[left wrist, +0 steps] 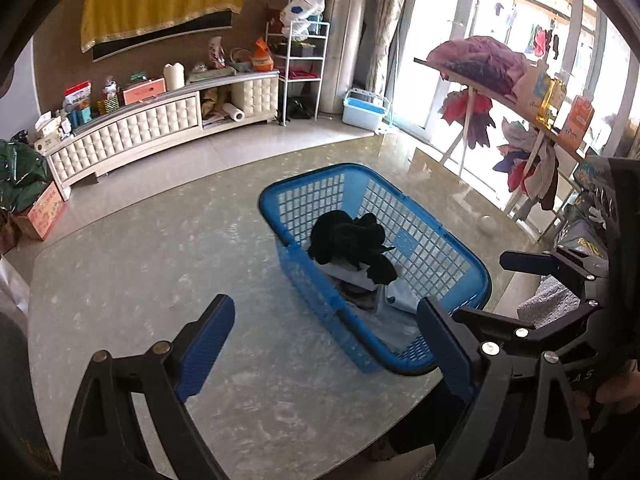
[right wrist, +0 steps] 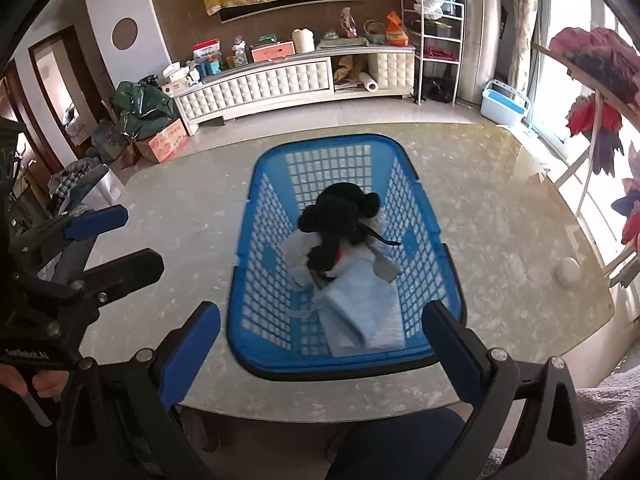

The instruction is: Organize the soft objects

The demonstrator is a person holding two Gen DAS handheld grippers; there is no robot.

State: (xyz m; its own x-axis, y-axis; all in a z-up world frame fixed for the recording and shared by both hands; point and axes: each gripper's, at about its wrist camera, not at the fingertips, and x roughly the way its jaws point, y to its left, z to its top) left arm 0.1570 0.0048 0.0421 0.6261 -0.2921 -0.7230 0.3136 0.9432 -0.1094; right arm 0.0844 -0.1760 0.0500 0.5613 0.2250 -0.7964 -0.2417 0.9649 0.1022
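Two hand-held grippers hang over the near edge of the bench [right wrist: 500, 208], both spread wide and both empty: the left hand-held gripper [left wrist: 326, 344] has nothing between its blue pads, and the right hand-held gripper [right wrist: 320, 344] is likewise bare. One blue basket [right wrist: 248, 280] sits on the bench, just beyond the right gripper's fingertips and slightly right of the left one's. Inside it lies one black plush toy [right wrist: 340, 220] toward the far end, resting on folded cloths [right wrist: 360, 304]; at least two cloths show, a pale blue one nearest and a greyish one beneath the toy, though the exact count is hard to tell. One small white round object [right wrist: 568, 274] stands on the bench at the right, well apart from the basket. The soft things appear already gathered, so the likely risks are minor: the toy sits loosely on top and could roll off the pile if the basket is nudged, and a low gripper could catch the near rim and drag the light basket across the smooth, glossy surface.
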